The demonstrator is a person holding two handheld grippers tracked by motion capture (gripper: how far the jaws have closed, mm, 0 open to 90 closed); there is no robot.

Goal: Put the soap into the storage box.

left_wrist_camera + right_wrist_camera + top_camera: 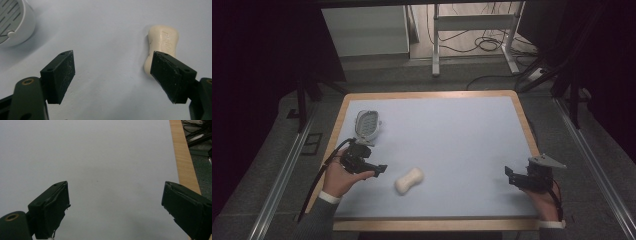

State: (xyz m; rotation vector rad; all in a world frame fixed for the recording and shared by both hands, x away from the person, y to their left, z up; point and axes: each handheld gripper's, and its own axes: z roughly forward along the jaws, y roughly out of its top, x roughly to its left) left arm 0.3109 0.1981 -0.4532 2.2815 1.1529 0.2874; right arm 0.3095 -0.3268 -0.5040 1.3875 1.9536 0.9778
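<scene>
Left tongs (381,169) agape, soap bar (409,180) just beside — untouched

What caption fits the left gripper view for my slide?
Open left claw beside a cream soap bar, white soap dish nearby.

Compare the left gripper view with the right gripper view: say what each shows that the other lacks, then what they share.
Left gripper view alone: the soap beyond the left claw, and a white soap dish at upper left. Right gripper view alone: the table's wooden edge and cables on the floor beyond it. Shared: the blue mat and open black jaws holding nothing.
</scene>
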